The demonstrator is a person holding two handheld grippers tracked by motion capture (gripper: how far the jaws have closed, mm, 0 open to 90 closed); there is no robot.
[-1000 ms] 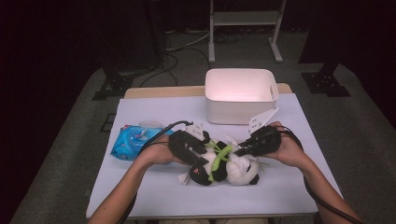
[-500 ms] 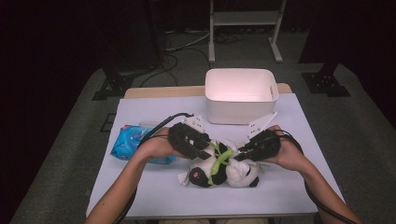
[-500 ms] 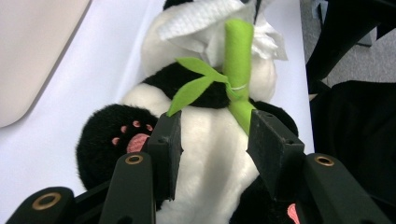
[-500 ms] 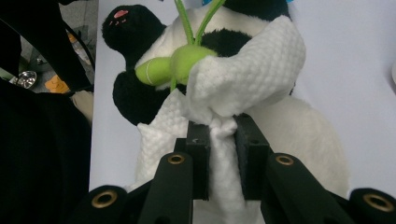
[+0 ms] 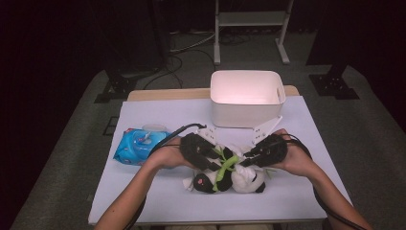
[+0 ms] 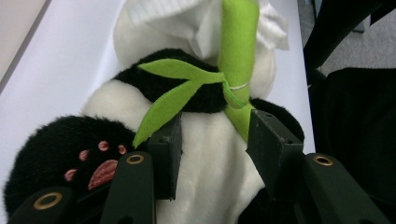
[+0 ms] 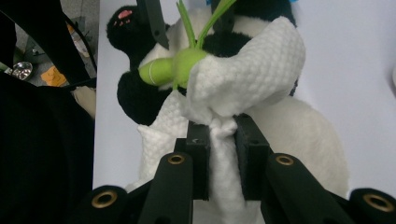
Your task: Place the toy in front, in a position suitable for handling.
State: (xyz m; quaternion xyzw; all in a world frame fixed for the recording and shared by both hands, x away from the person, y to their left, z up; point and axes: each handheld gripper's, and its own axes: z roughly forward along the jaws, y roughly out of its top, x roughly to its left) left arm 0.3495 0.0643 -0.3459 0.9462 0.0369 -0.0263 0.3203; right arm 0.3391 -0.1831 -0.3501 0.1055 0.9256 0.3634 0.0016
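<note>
Dark floor and black stands fill the far part of the room, and a grey mat lies under a small table (image 5: pixel 158 191) with a pale white cover. At the far side of the table sits a white tub (image 5: pixel 246 98), lit pink inside. Beyond it, on the floor, stands a metal frame (image 5: pixel 251 28) with cables beside it. On the left of the table lies a blue pack of wipes (image 5: pixel 139 145).

Near the middle of the table, close to the near edge, lies a panda toy (image 5: pixel 230 178), black and white, with a green bamboo stick (image 6: pixel 238 42) on its tummy. A white bumpy cloth (image 7: pixel 243 74) is wrapped over the end of the stick.

The left gripper (image 6: pixel 212 144) comes in from the left. Its jaws sit on each side of the panda's white tummy, right by the low end of the stick and its green leaves, and press into the fur. The right gripper (image 7: pixel 223 156) comes in from the right. Its jaws are squeezed on a bunched piece of the white cloth.

Two bare arms reach in from the near edge.
</note>
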